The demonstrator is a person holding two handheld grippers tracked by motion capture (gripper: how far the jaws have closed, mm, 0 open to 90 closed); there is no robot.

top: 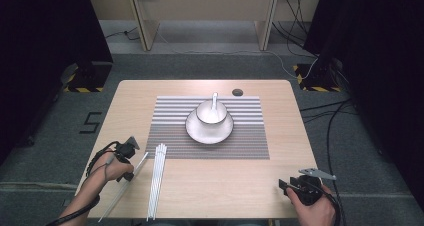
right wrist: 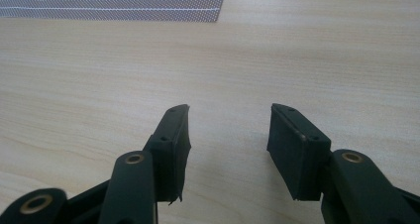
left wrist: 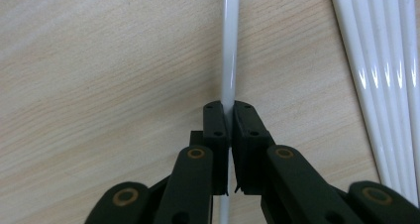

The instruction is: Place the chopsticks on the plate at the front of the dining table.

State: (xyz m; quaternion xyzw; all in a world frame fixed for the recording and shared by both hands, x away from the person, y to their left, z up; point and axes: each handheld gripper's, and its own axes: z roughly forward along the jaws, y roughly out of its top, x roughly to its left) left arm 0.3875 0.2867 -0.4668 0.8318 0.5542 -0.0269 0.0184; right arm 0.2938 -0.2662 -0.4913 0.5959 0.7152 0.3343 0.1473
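Observation:
My left gripper (left wrist: 229, 107) is shut on a single thin white stick (left wrist: 229, 55), which runs lengthwise between its jaws just over the wood. In the high view this stick (top: 120, 190) lies slanted near the front left edge, with the left gripper (top: 131, 172) on its middle. A bundle of several white sticks (top: 156, 178) lies just to its right, seen again at the right of the left gripper view (left wrist: 384, 80). My right gripper (top: 283, 185) stands open at the front right, its jaws (right wrist: 230, 110) wide apart over bare wood with nothing between them.
A striped placemat (top: 250, 136) covers the table's middle, with its corner (right wrist: 148, 6) in the right gripper view. On it stands a white plate (top: 192, 131) with a bowl (top: 207, 117) and a spoon (top: 215, 100). A small dark disc (top: 237, 92) lies behind the mat.

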